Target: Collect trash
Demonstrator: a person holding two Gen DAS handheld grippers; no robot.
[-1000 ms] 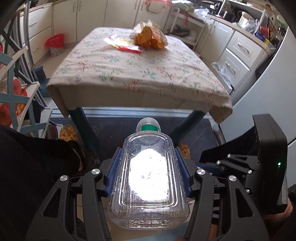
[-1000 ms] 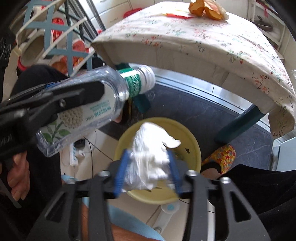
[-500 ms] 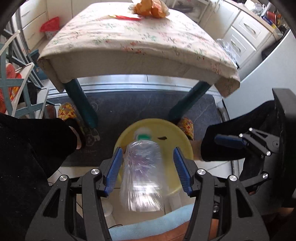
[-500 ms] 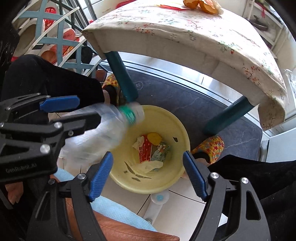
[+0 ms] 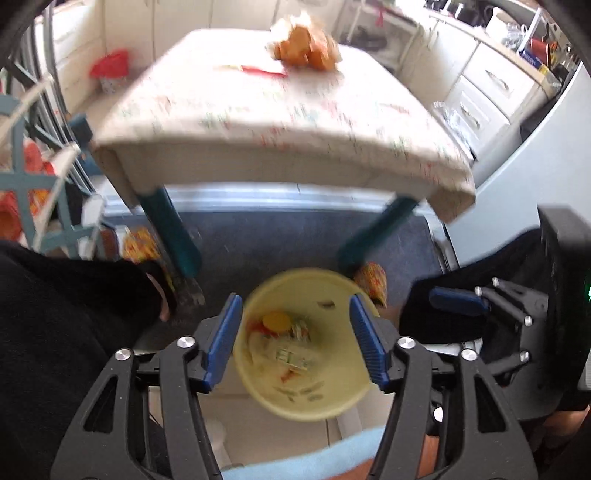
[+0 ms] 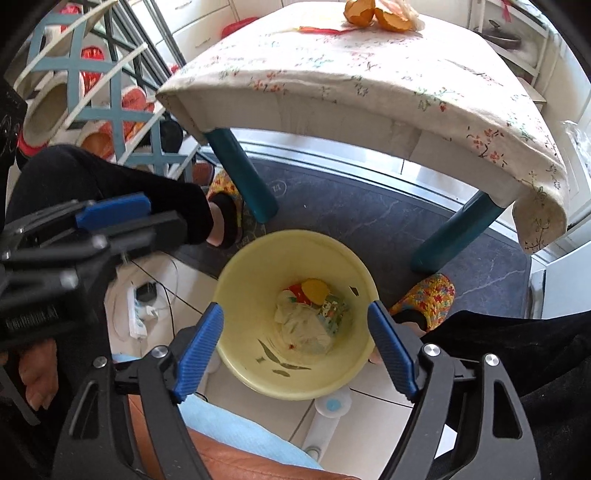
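A yellow bin (image 6: 258, 266) stands on the floor between my legs, with a white tissue wad (image 6: 299, 325), a yellow cap and wrappers inside; the clear bottle is not clearly visible in it. It also shows in the blurred left wrist view (image 5: 332, 288). My right gripper (image 6: 295, 339) is open and empty above the bin. My left gripper (image 5: 297, 343) is open and empty above it too, and shows at the left of the right wrist view (image 6: 110, 210). Orange peels (image 6: 376, 14) and a red wrapper (image 6: 321, 30) lie on the far end of the table (image 6: 369, 85).
The table has a floral cloth and teal legs (image 6: 243, 173). A dark mat (image 6: 369, 214) lies under it. My slippered feet (image 6: 424, 295) flank the bin. A shoe rack (image 6: 74, 92) stands left; a power strip (image 6: 138, 310) lies on the tiles. Cabinets (image 5: 487, 85) are at right.
The left gripper let go of the clear bottle, which dropped toward the bin and is gone from its jaws. The right gripper released the tissue wad into the bin earlier. Both now hang open.
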